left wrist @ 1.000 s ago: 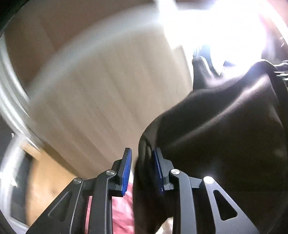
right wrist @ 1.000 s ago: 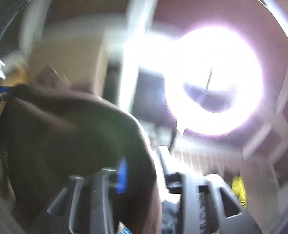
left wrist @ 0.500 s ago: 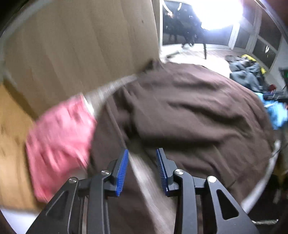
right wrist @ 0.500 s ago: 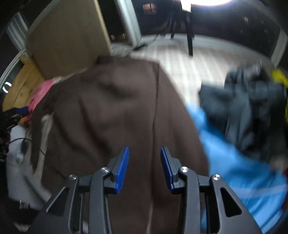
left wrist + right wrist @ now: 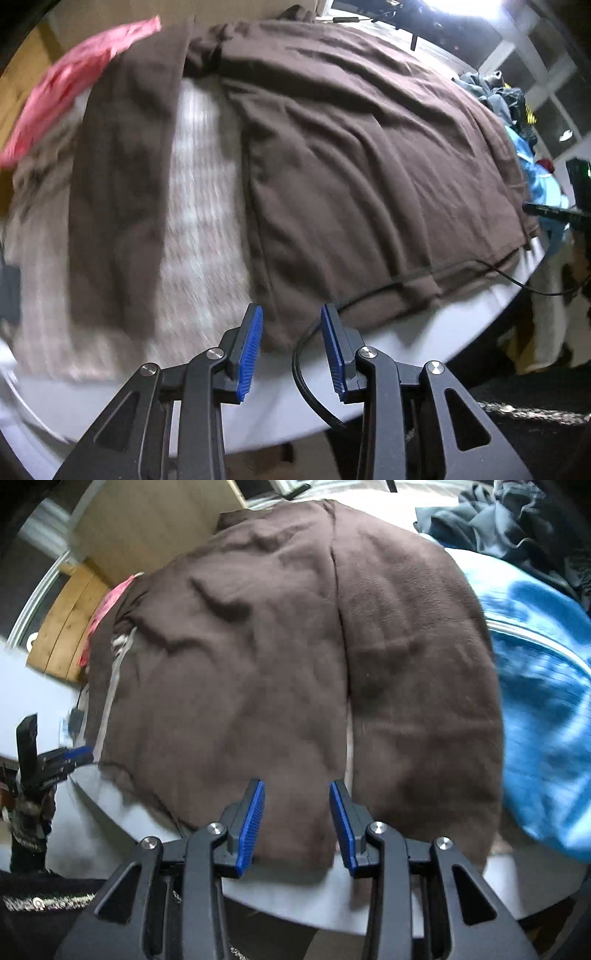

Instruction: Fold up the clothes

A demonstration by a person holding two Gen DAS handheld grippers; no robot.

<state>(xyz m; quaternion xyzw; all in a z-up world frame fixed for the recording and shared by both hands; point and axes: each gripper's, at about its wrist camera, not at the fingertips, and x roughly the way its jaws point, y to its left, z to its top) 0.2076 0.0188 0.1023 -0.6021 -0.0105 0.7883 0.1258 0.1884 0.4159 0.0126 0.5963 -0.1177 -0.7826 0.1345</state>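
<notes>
The brown garment [image 5: 369,147] lies spread out on the white table [image 5: 388,373], its near hem just ahead of both claws; the left claw [image 5: 291,347] and right claw [image 5: 297,823] are wide apart and hold nothing. It looks laid flat to fold, so a fold likely needs both claws to pinch an edge. A black cable [image 5: 306,384] under the left claw could snag; a pink cloth [image 5: 70,81] lies far left, and a blue garment [image 5: 546,701] touches on the right.

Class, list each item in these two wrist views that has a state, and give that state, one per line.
Brown garment: spread flat, unfolded.
Left gripper: open, empty.
Right gripper: open, empty.
Pink cloth: partly under the garment.
Blue garment: unfolded.
Grey clothes: crumpled heap.
</notes>
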